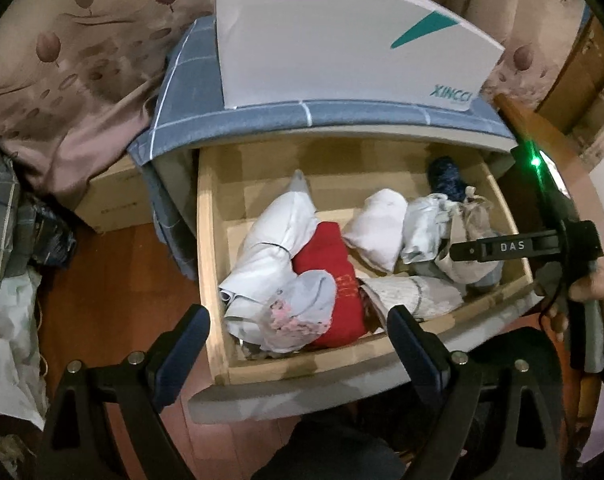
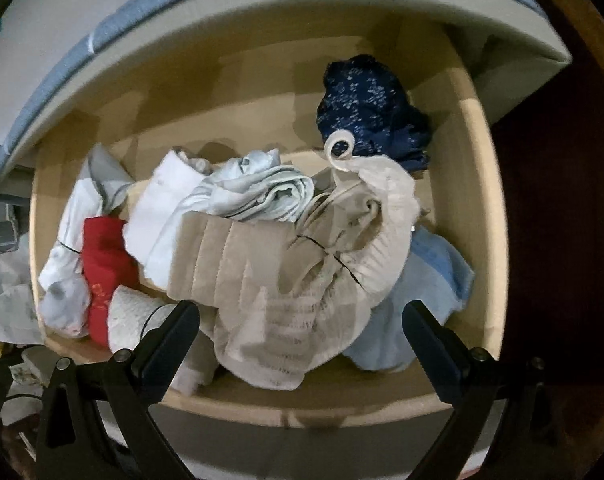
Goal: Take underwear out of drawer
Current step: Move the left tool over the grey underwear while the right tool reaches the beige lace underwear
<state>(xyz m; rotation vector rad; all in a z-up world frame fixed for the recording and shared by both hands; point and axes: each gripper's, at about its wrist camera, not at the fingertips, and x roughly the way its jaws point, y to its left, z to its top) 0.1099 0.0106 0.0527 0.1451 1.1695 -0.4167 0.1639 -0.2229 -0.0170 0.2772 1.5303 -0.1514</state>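
Note:
The wooden drawer (image 1: 210, 240) stands pulled out and holds a heap of folded underwear. In the left wrist view a red piece (image 1: 334, 276) lies between white pieces (image 1: 270, 240), with a navy lace one (image 1: 446, 180) at the back right. My left gripper (image 1: 298, 316) hangs open above the drawer's front left, touching nothing. In the right wrist view my right gripper (image 2: 300, 312) is open just over a beige lace-trimmed piece (image 2: 302, 264). A light blue piece (image 2: 430, 292) lies to its right, the navy one (image 2: 366, 108) behind, the red one (image 2: 102, 256) at left.
A white box with a teal mark (image 1: 334, 40) sits on a blue checked cloth (image 1: 182, 80) covering the cabinet top. A cardboard box (image 1: 114, 200) and plastic bags (image 1: 6, 320) stand on the wooden floor at left. A hand (image 1: 594, 292) holds the right gripper beside a wooden frame (image 1: 542, 128).

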